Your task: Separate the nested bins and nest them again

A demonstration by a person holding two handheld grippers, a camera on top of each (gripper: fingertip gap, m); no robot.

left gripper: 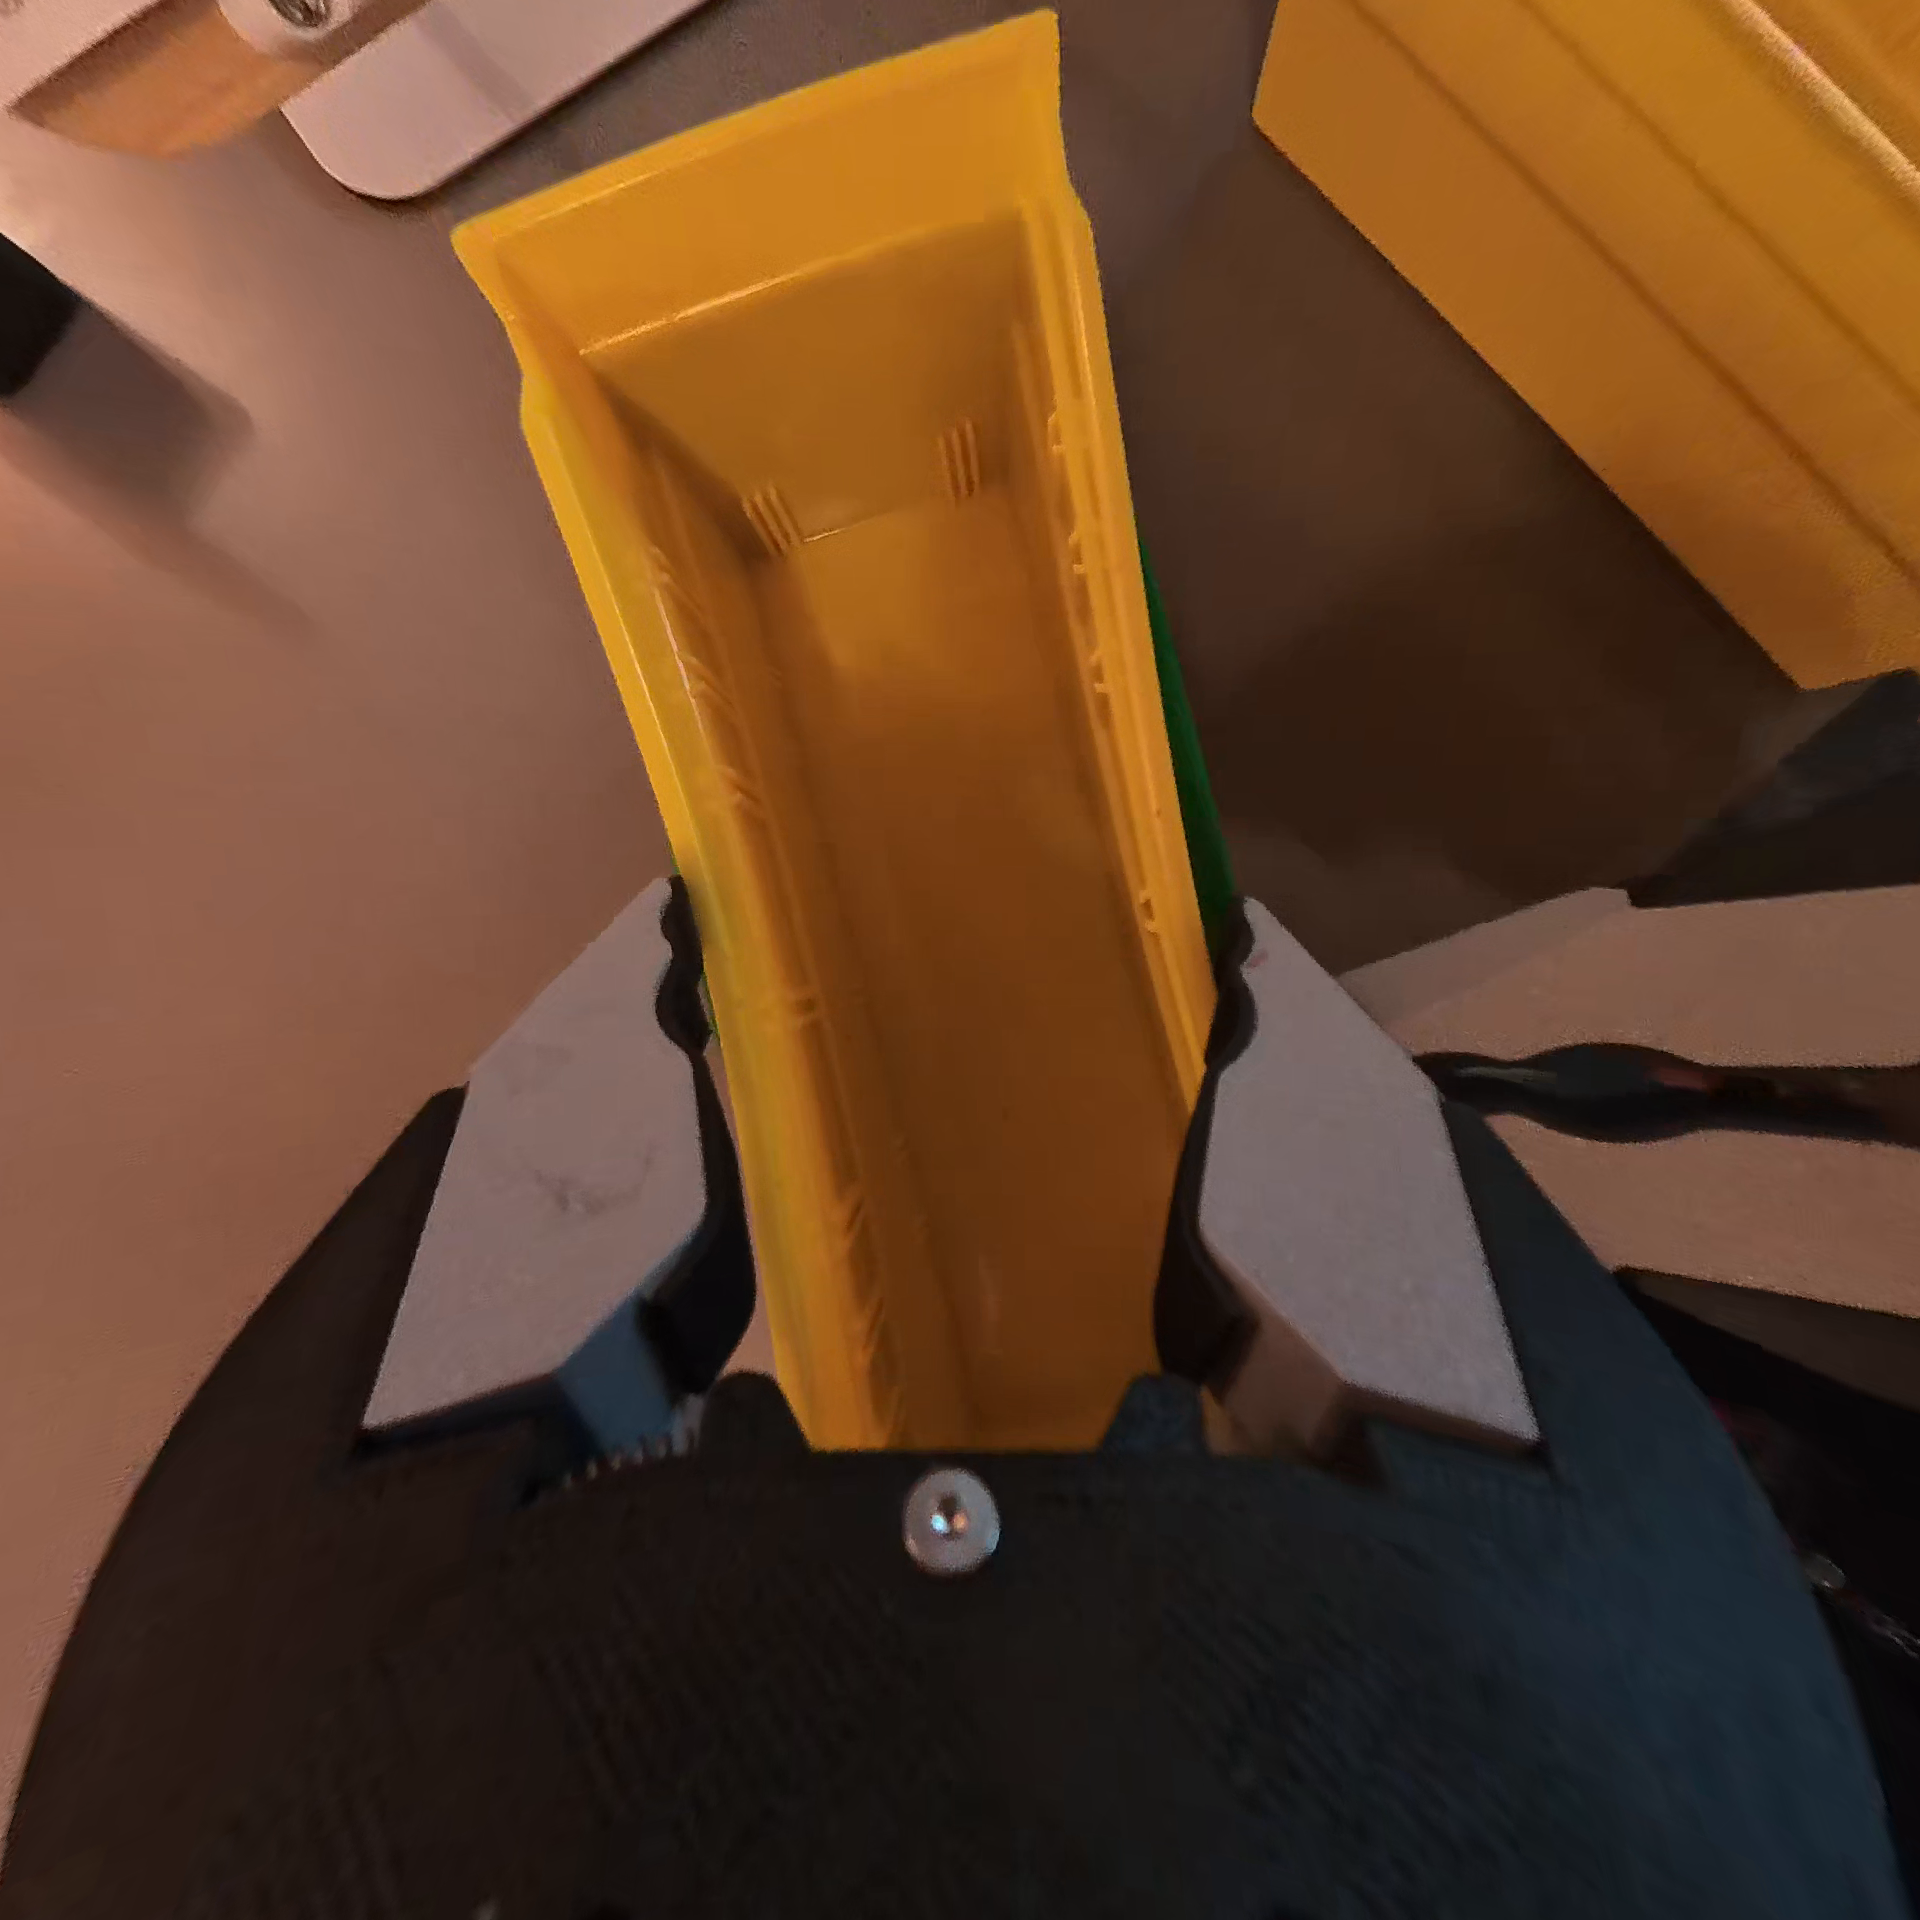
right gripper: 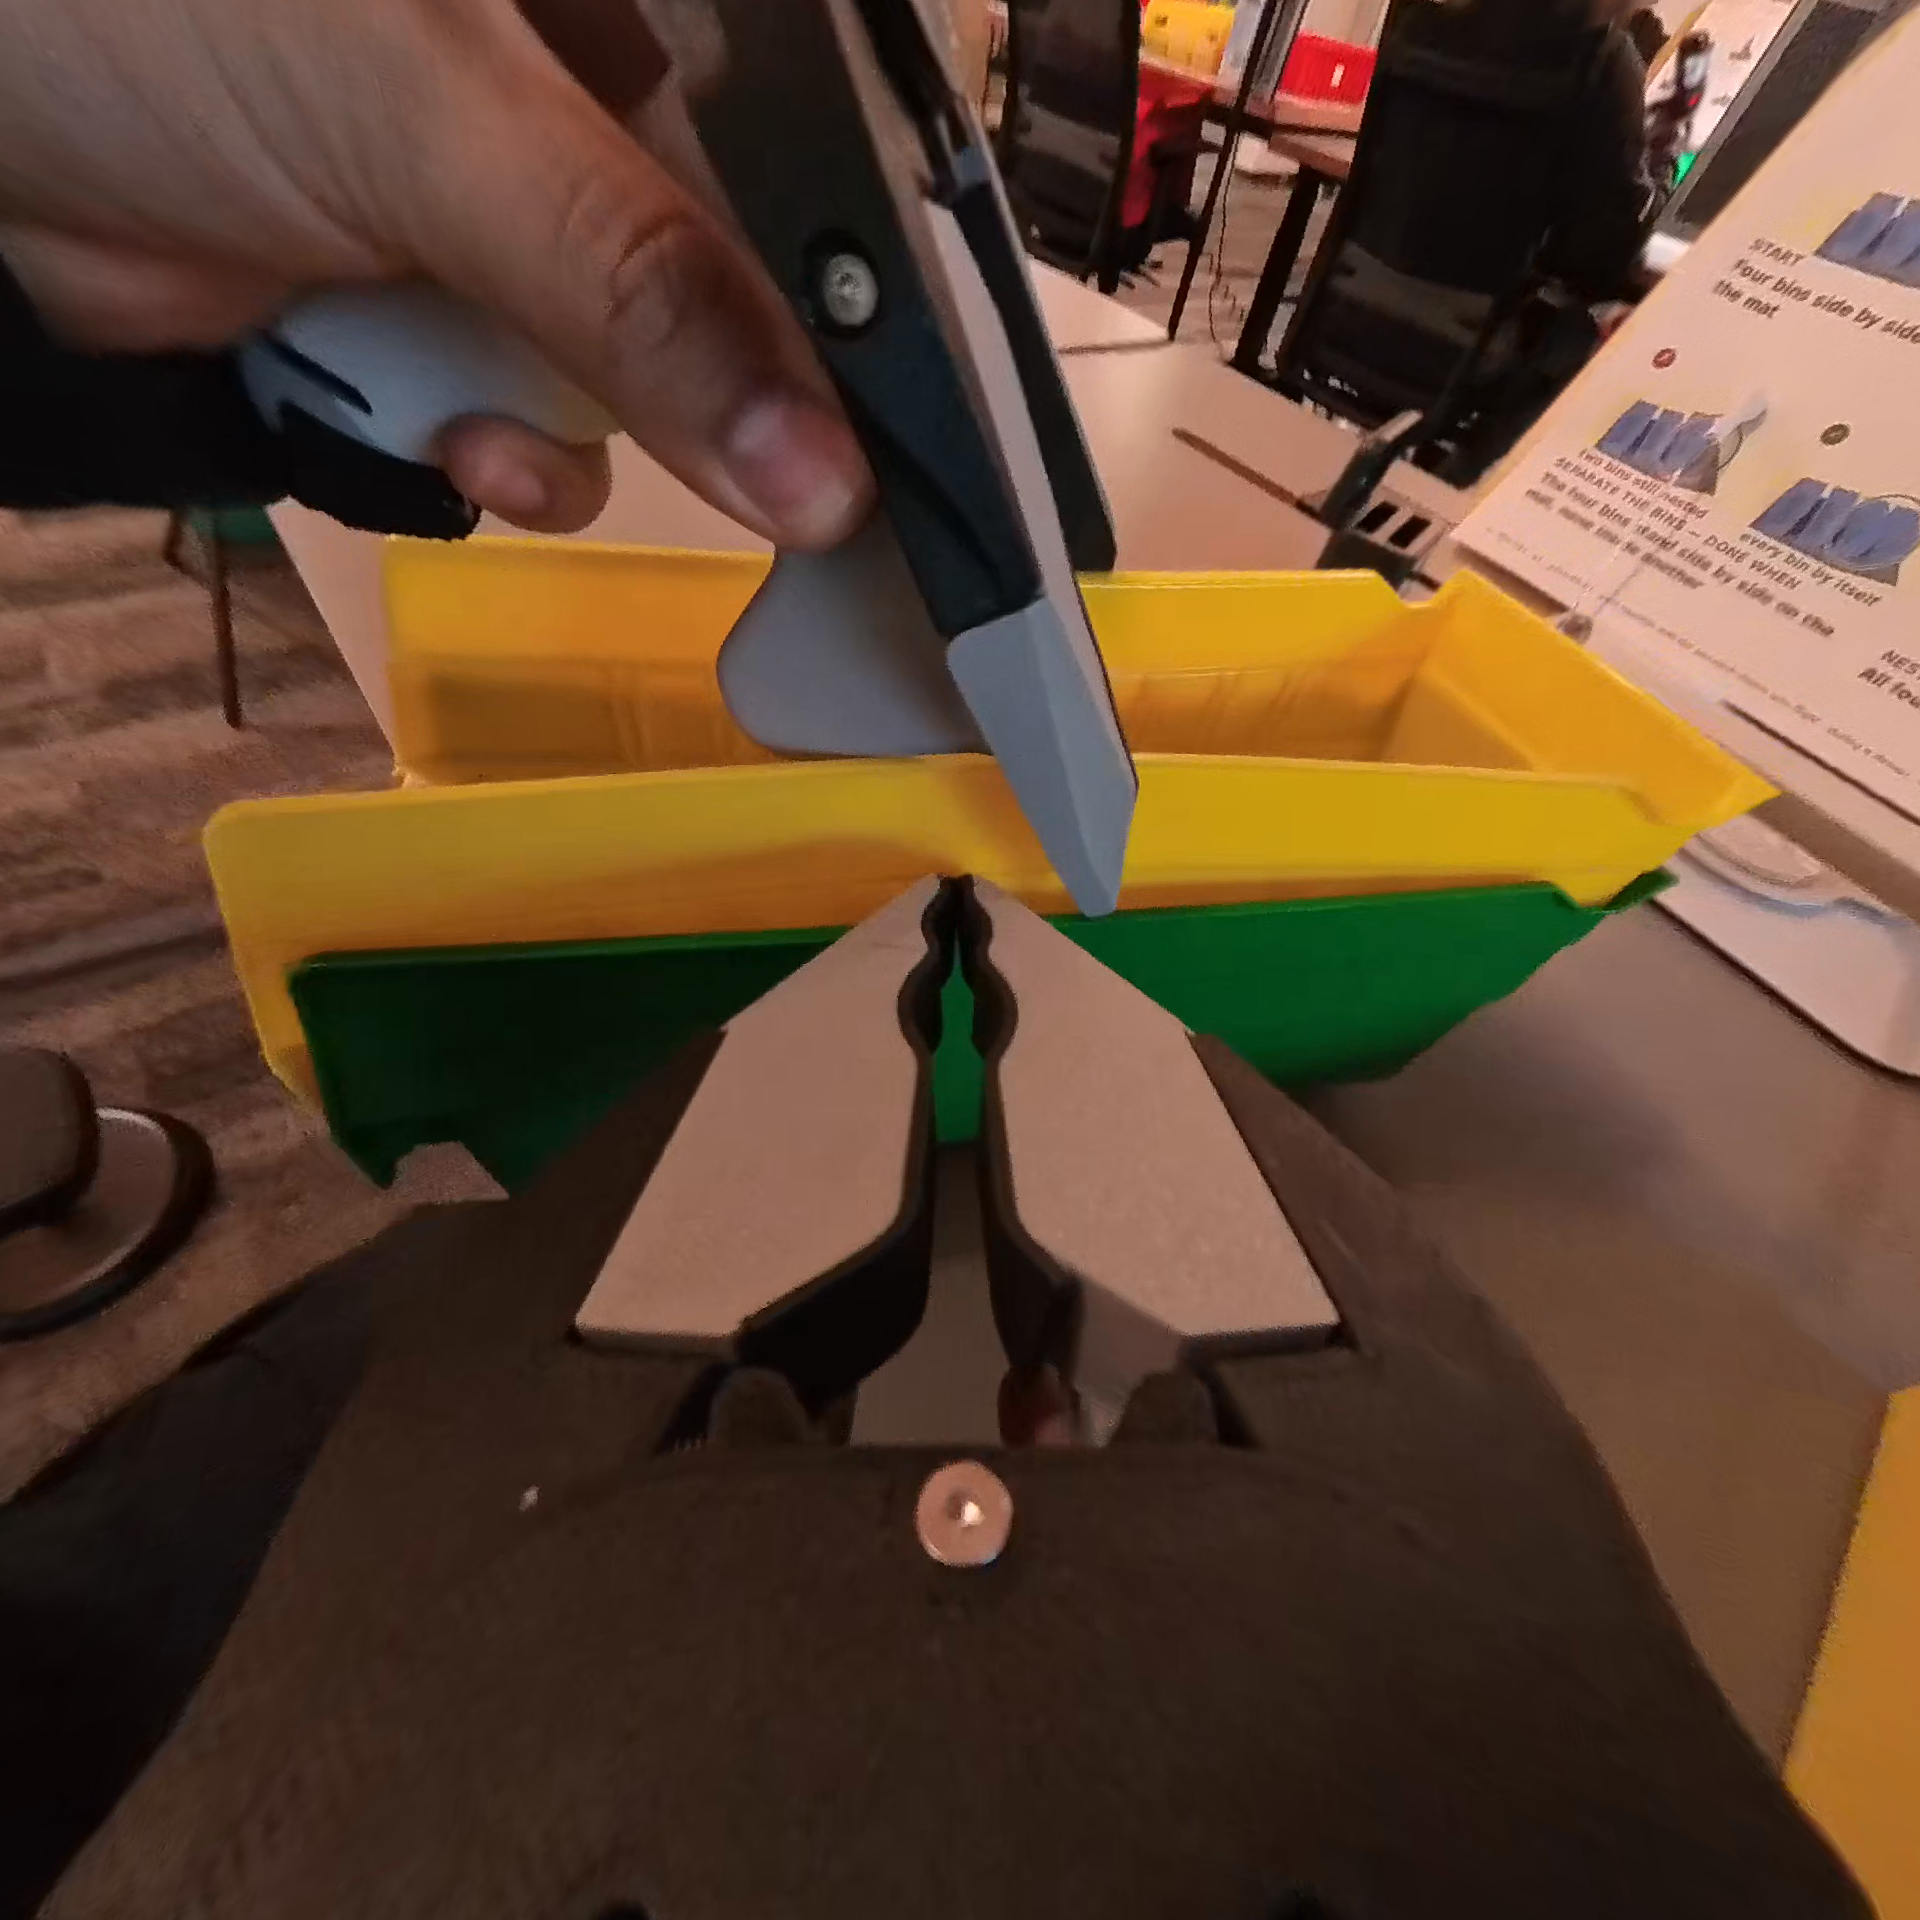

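Observation:
A long yellow bin (left gripper: 914, 831) sits nested in a green bin (right gripper: 582, 1039), and slivers of green (left gripper: 1179, 727) show beside its walls. My left gripper (left gripper: 956, 935) is shut across the yellow bin's width, with one finger on each long side. In the right wrist view a hand (right gripper: 416, 208) holds this left gripper (right gripper: 997, 727) from above over the yellow bin (right gripper: 623, 842). My right gripper (right gripper: 956, 894) is shut with nothing between its fingers. Its tips rest against the green bin's near side, just under the yellow rim.
A stack of yellow bins (left gripper: 1610, 312) stands to the right and also shows in the right wrist view (right gripper: 1870, 1558). An instruction board (right gripper: 1714, 499) leans at the right. A white stand base (left gripper: 436, 94) lies beyond. The table (right gripper: 1558, 1195) ends at the left, above carpet and a chair base (right gripper: 83, 1195).

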